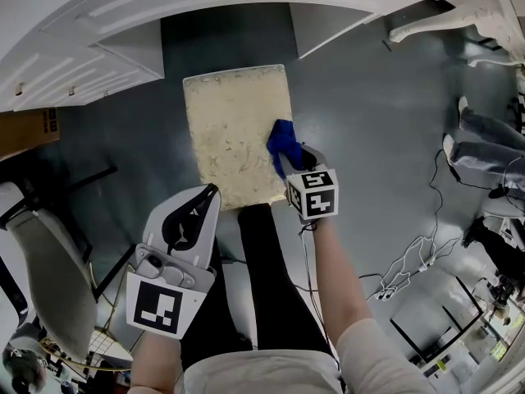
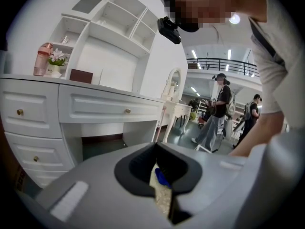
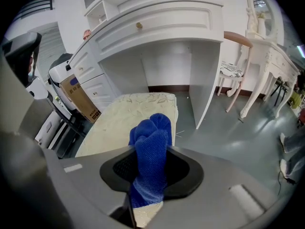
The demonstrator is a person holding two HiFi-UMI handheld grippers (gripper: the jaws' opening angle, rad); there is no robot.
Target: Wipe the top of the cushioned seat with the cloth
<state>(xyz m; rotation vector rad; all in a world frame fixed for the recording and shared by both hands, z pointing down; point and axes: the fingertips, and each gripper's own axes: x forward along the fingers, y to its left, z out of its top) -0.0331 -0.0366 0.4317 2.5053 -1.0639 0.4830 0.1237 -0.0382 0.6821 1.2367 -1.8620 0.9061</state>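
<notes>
The cushioned seat (image 1: 234, 130) is a cream, patterned rectangle on the floor in front of me; it also shows in the right gripper view (image 3: 119, 118). My right gripper (image 1: 297, 164) is shut on a bunched blue cloth (image 1: 282, 144), which rests on the seat's right edge near the front corner. The cloth (image 3: 151, 156) stands up between the jaws. My left gripper (image 1: 197, 208) hovers off the seat's front left corner, its jaws together and nothing in them. In the left gripper view, the left gripper (image 2: 161, 178) leaves only a thin slit with the seat (image 2: 162, 197) behind it.
A white dresser (image 1: 123, 31) with a kneehole stands just beyond the seat. A cardboard box (image 1: 29, 130) sits at the left, and a grey chair (image 1: 45, 269) nearer me. Cables (image 1: 410, 261) trail on the floor at the right. My black-clad leg (image 1: 271, 286) lies below the seat.
</notes>
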